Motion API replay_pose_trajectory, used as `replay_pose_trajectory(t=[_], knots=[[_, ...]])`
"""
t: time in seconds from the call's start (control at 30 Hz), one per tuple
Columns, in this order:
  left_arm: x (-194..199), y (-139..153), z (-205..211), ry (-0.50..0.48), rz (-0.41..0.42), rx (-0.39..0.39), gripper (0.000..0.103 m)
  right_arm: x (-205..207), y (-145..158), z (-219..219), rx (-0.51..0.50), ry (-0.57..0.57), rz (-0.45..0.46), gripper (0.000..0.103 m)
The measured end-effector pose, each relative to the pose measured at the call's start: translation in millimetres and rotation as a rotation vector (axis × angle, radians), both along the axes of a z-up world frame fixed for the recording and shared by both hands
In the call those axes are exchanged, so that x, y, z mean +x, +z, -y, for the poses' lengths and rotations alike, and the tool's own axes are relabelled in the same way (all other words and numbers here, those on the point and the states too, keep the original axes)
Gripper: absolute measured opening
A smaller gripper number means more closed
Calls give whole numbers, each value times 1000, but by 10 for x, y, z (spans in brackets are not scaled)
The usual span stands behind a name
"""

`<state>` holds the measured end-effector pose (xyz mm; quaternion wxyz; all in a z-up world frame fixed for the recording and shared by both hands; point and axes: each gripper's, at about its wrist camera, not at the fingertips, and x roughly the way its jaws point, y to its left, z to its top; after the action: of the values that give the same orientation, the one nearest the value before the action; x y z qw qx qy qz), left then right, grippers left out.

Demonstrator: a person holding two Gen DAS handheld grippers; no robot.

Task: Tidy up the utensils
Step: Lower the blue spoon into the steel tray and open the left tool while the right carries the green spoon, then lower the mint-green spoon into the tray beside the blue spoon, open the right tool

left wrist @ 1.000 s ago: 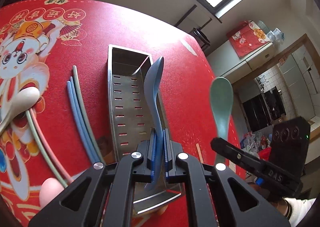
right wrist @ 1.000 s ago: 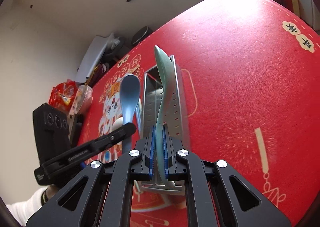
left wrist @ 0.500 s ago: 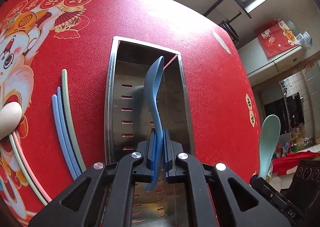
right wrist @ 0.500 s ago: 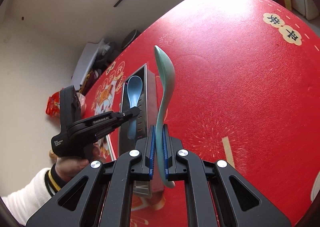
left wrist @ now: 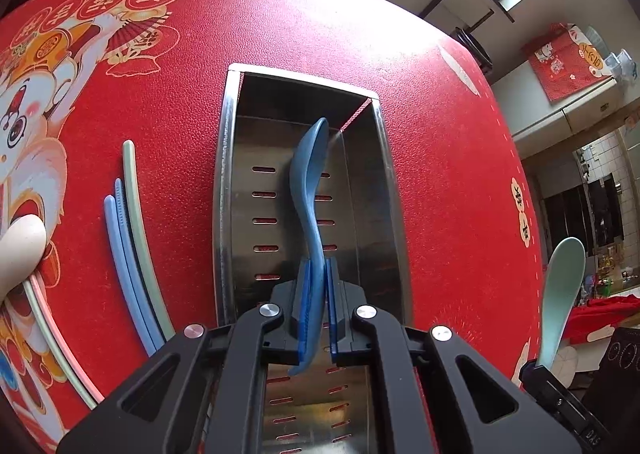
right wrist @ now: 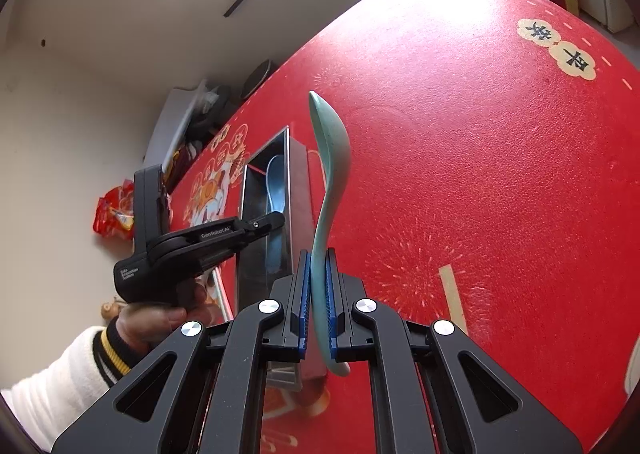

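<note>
My left gripper [left wrist: 317, 282] is shut on a blue spoon [left wrist: 310, 190] and holds it inside the steel slotted tray [left wrist: 224, 190], bowl pointing to the far end. In the right wrist view the left gripper [right wrist: 276, 219] reaches over the tray [right wrist: 298, 190] with the blue spoon [right wrist: 276, 182] in it. My right gripper [right wrist: 318, 274] is shut on a pale green spoon [right wrist: 330, 158], held in the air to the right of the tray. The green spoon also shows at the right edge of the left wrist view [left wrist: 560, 294].
Blue and green chopsticks [left wrist: 128, 238] lie on the red tablecloth [left wrist: 440, 158] left of the tray. A beige spoon [left wrist: 20, 250] and more chopsticks [left wrist: 48, 314] lie further left. The table's far edge faces a wall and window.
My left gripper has moved forward and down, bringing the blue spoon over and into the tray. My right gripper has drawn back to the right of the tray with the green spoon.
</note>
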<state>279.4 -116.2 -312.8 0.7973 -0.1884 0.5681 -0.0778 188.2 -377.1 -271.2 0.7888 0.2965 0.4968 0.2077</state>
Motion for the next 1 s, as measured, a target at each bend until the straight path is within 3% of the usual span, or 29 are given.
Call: replay_pose_trajectory(t=[0.2,0.5,0.6,0.67,0.77,0.87,1.0], knots=[[-101,234,57,-47,56,15,10,3,-5,-22,4,-14,-8,7],[-667,779,-224,-37,226,141,25,119,-11,-297,14,17,-19,7],[-939,904,-417,1,277,204,41,219,-9,-471,-1,50,-18,7],[-1121,982,-548,30,310,232,58,299,-6,-592,-10,74,-18,7],[-1389,1077,-736,89,352,276,75,413,4,-776,-31,110,-18,7],[-1595,1119,-904,135,366,298,88,524,-14,-972,-51,141,-30,7],[-1749,1151,-1086,178,356,349,96,616,-61,-1231,-88,176,-50,7]])
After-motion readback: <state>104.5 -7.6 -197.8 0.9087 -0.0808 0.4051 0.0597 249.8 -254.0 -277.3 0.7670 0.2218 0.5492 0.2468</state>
